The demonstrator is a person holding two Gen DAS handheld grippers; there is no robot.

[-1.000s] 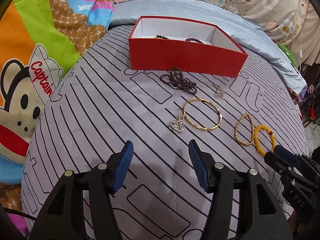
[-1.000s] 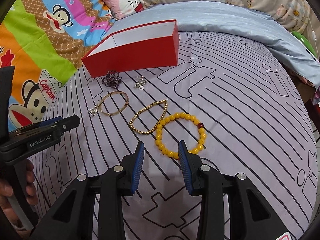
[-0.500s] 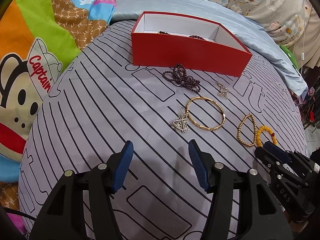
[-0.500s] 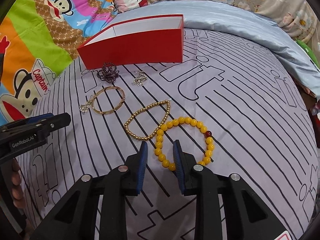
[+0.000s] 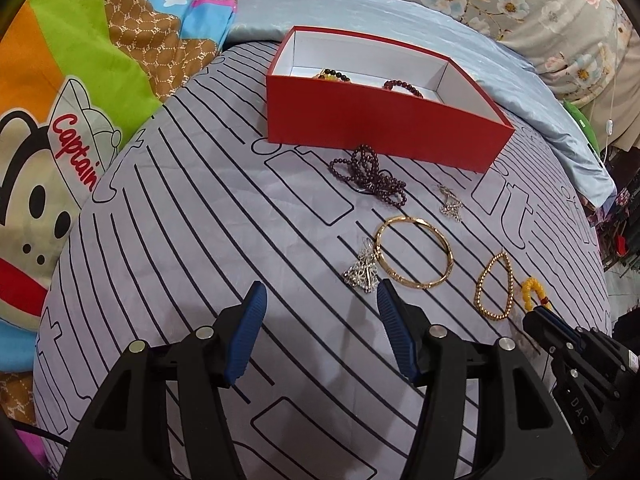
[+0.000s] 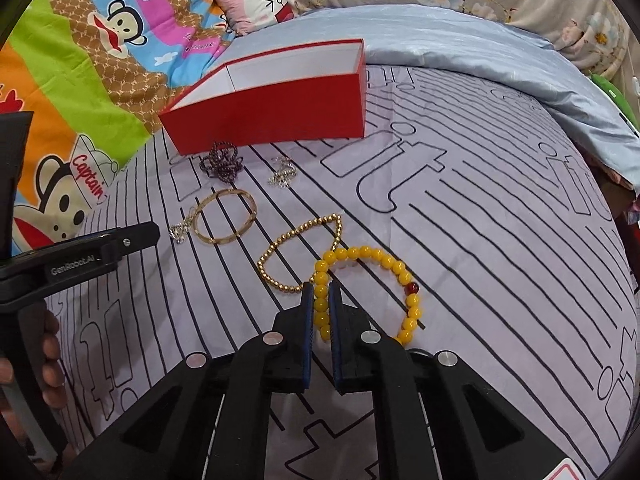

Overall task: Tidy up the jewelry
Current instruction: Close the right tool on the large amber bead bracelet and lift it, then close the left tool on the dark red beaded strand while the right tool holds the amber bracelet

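Fingers of the left gripper (image 5: pixel 318 334) are held spread over bare sheet (image 5: pixel 192 240), nothing between them. Ahead, a silver charm (image 5: pixel 362 270), a gold bangle (image 5: pixel 414 253) and dark beads (image 5: pixel 370 174) are seen lying before the red box (image 5: pixel 384 136), in which two bracelets are already laid.

From the right wrist, the right gripper (image 6: pixel 321 312) is seen pinched on the near-left arc of the yellow bracelet (image 6: pixel 370 292), most of which lies on the sheet, touching the gold bead loop (image 6: pixel 300 258). For a good lift, the bracelet is best raised straight up, so that the loop is not dragged, then carried over the box wall before release.
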